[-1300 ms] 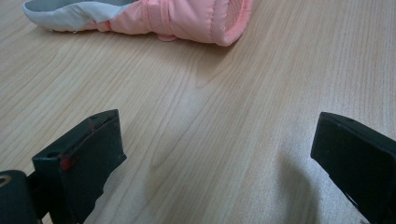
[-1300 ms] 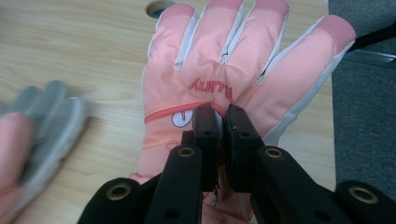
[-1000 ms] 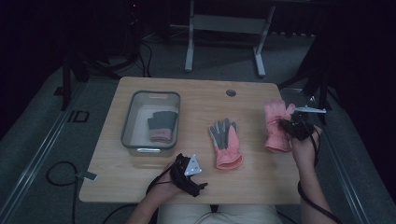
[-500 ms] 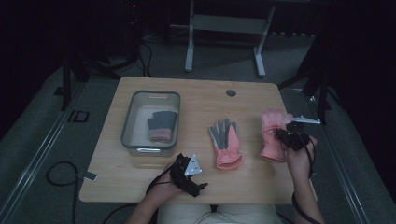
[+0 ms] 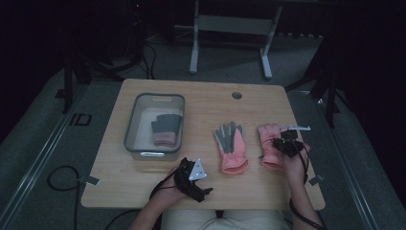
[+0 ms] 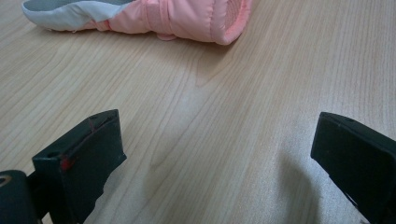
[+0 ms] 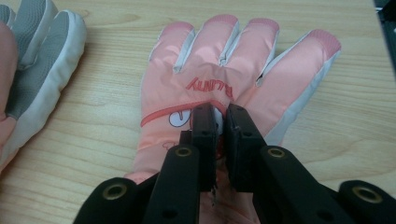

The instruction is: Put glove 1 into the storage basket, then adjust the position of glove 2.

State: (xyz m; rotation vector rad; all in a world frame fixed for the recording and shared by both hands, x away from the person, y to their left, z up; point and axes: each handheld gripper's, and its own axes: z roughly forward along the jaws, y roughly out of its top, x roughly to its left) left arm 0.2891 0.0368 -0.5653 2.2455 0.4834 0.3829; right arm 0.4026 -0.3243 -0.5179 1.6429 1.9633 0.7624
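Note:
A pink glove lies back up on the wooden table at the right. My right gripper reaches over its cuff. In the right gripper view, the right gripper pinches a fold of the pink glove just below its printed lettering; the jaws have just eased open a little, with the fabric still between them. A second pink glove lies palm up, grey side showing, at the middle. My left gripper rests at the front edge, and the left gripper stands open over bare wood, short of that glove's cuff.
A clear bin at the left holds a grey-and-pink glove pair. A round cable hole sits near the table's far edge. The second glove's grey fingers lie left of the held glove.
My right gripper has come down and toward me with the pink glove, which now lies flat on the table. The left gripper has stayed put.

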